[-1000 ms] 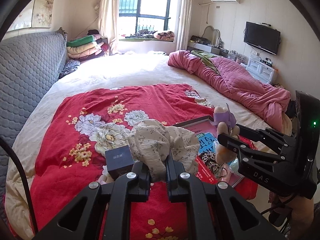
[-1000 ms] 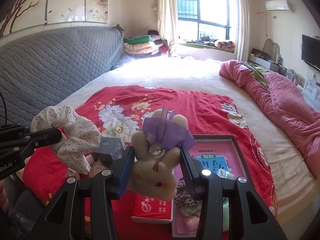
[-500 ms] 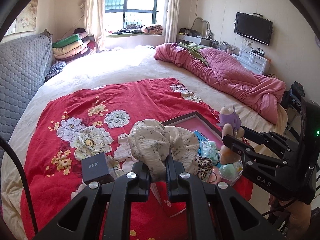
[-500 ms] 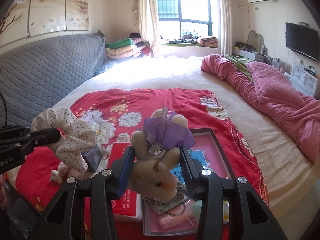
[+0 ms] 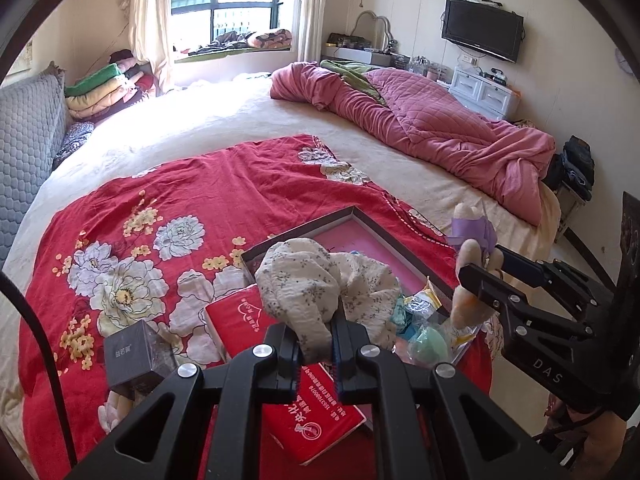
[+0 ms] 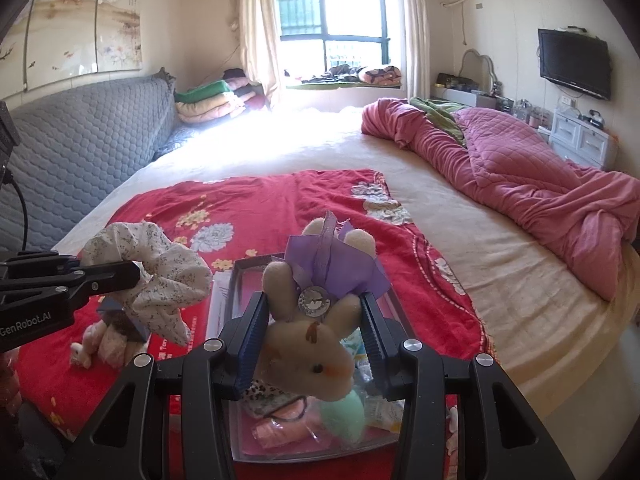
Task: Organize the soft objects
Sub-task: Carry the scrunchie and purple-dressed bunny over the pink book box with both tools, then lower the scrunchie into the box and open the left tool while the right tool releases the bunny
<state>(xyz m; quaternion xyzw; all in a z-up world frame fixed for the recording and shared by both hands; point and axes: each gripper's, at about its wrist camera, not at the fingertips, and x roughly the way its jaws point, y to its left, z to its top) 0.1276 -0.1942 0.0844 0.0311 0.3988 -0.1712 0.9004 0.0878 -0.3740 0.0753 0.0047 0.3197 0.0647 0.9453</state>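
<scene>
My left gripper [image 5: 316, 344] is shut on a cream floral scrunchie [image 5: 320, 284], held above the near end of a dark-rimmed tray with a pink bottom [image 5: 360, 236]. The scrunchie also shows in the right wrist view [image 6: 160, 272]. My right gripper [image 6: 308, 328] is shut on a beige plush rabbit with a purple bow [image 6: 312, 332], held over the same tray [image 6: 240, 280]. The rabbit shows at the right of the left wrist view [image 5: 472, 276]. Several small soft items [image 6: 304, 420] lie in the tray.
A red floral blanket [image 5: 168, 208] covers the near bed. A red packet [image 5: 288, 396] and a dark box [image 5: 136, 356] lie left of the tray. A small white plush [image 6: 92, 344] lies by the box. A pink quilt [image 5: 432, 132] is bunched at the far right.
Both grippers have moved right over the tray with their loads still held. The dark box and red packet now sit further left in view.
</scene>
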